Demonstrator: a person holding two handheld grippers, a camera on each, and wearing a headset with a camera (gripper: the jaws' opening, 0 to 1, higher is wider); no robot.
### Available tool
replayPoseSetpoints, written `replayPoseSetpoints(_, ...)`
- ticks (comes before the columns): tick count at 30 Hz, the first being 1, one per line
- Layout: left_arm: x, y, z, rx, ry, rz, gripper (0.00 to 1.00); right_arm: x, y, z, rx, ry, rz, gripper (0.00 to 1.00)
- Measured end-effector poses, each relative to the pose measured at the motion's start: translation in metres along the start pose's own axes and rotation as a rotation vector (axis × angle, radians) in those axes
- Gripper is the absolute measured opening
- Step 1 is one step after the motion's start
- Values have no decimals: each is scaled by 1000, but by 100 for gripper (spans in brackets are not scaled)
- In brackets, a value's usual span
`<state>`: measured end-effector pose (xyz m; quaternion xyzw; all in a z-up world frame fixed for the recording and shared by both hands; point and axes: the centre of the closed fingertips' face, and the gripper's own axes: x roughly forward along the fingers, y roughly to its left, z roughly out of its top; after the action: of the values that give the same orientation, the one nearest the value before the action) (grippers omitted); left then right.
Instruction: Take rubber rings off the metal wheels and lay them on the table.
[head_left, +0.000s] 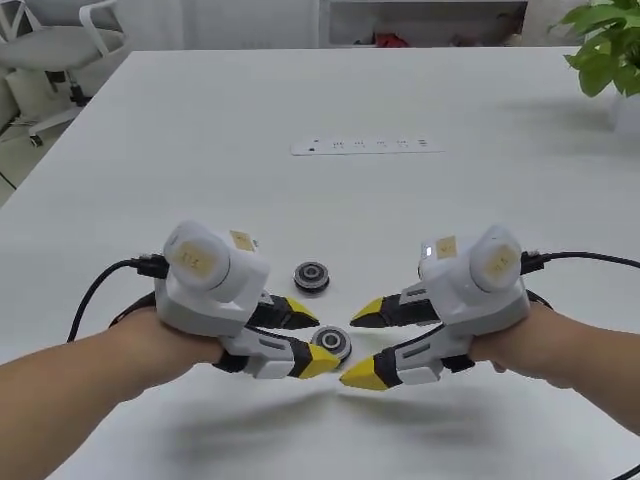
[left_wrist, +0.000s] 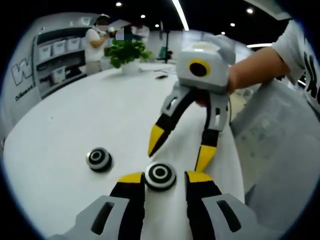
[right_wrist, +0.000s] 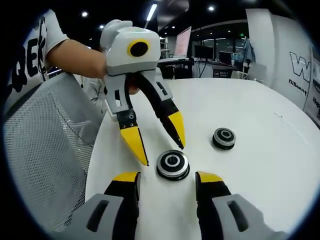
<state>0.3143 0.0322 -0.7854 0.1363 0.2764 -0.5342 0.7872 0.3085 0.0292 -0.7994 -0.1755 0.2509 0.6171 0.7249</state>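
**Operator:** Which way is the near wheel (right_wrist: 173, 165) facing?

**Inspector:** It is lying flat on the tabletop (right_wrist: 250, 115), with its hub hole pointing straight up. Being round, it is showing no long axis across the surface. Its black rubber ring (right_wrist: 160, 166) is sitting around the rim.

**Operator:** Where is it lying relative to each claw?

**Inspector:** The left claw (head_left: 320, 340) and the right claw (head_left: 350, 348) are facing each other tip to tip, and the wheel is lying between them. In each gripper view it is sitting just ahead of that claw's yellow tips, centred in the gap. I cannot tell whether any tip is touching it.

**Operator:** Claw state?

**Inspector:** Both claws are standing spread, pinching nothing.

**Operator:** And the far wheel (head_left: 311, 277)?

**Inspector:** It is also lying flat, hub up, just beyond the near wheel and apart from both claws.
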Motion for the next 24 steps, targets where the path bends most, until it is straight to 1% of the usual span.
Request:
replayPoseSetpoints(9, 5, 1, -2, 23, 22, 8, 25, 0, 1, -1, -3, 4, 2, 41)
replayPoseSetpoints(12, 6, 2, -2, 32, 21, 18, 22, 0, 0, -1, -2, 3, 0, 41)
replayPoseSetpoints(14, 6, 6, -1, 46, 24, 41, 18, 0, 0, -1, 1, 1, -1, 41)
replayPoseSetpoints(18, 8, 2, -2, 78, 23, 48, 17, 1, 1, -1, -1, 1, -2, 41)
replayPoseSetpoints(21, 8, 3, -2, 70, 14, 49, 17, 2, 1, -1, -3, 1, -1, 41)
replayPoseSetpoints(22, 8, 3, -2, 68, 12, 54, 16, 3, 2, -1, -2, 0, -1, 41)
replayPoseSetpoints(23, 7, 6, -3, 65, 15, 70, 14, 3, 2, 0, -4, -3, -5, 41)
replayPoseSetpoints(24, 8, 4, -1, 71, 7, 63, 14, 4, 2, 0, -5, -4, -7, 41)
